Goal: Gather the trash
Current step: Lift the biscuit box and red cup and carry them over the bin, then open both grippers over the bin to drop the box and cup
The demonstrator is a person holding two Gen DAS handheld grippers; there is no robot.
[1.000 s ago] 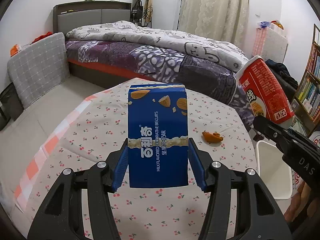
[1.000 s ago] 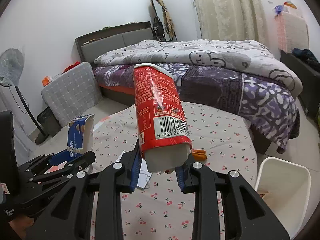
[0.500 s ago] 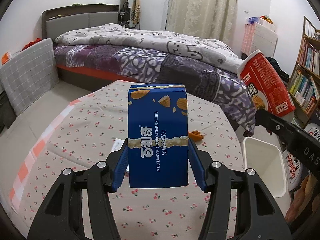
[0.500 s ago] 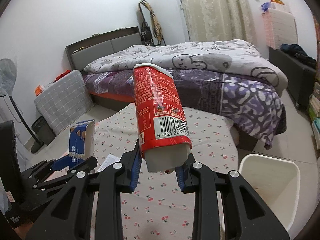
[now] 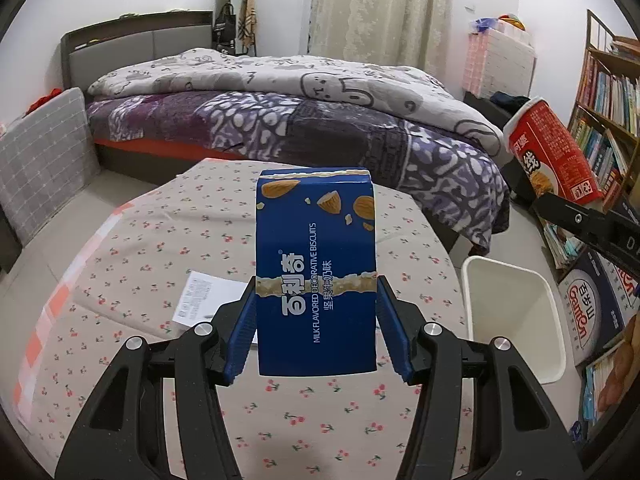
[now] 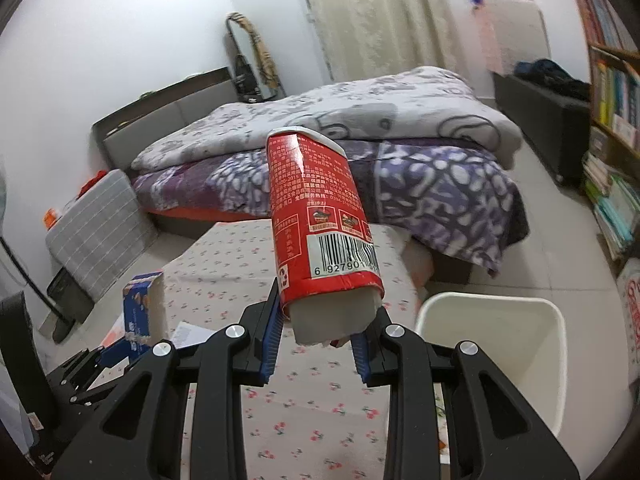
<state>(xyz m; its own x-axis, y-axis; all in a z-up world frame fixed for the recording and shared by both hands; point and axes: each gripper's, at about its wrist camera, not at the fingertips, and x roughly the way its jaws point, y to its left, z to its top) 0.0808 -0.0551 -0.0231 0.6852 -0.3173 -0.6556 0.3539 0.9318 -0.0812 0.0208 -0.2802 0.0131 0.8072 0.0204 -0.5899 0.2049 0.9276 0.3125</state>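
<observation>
Left gripper (image 5: 316,332): fingers (image 5: 240,332) closed on the two narrow sides of a blue biscuit box (image 5: 316,272), gripped in its lower half. Box upright, top flap end up, held above the surface (image 5: 120,280) with no contact to it. Print reads "MILK FLAVORED DECORATIVE BISCUITS", almond pictures near the top.

Right gripper (image 6: 316,344): fingers (image 6: 270,340) clamped on the lower end of a red paper cup (image 6: 320,220). Cup is squashed at the grip, white base toward the camera, barcode side facing it, rim tilted up and away. From the left wrist view the same cup (image 5: 556,152) hangs at the far right, beyond the surface's right edge and above the white bin (image 5: 516,312), leaning left.

White bin (image 6: 496,344) stands on the floor just beside the right edge of the surface. Inside looks bare in the part that shows; bottom not fully visible.

Surface: round, covered in a cherry-print cloth with a checked pink band near its left edge. A white printed paper slip (image 5: 208,296) lies flat on it left of centre, partly hidden behind the left fingers.

Room: bed (image 5: 280,120) with purple and grey quilt beyond the far edge of the surface; bookshelf (image 5: 608,100) at right, past the bin; grey quilted cushion (image 5: 44,160) leaning by the wall at left
</observation>
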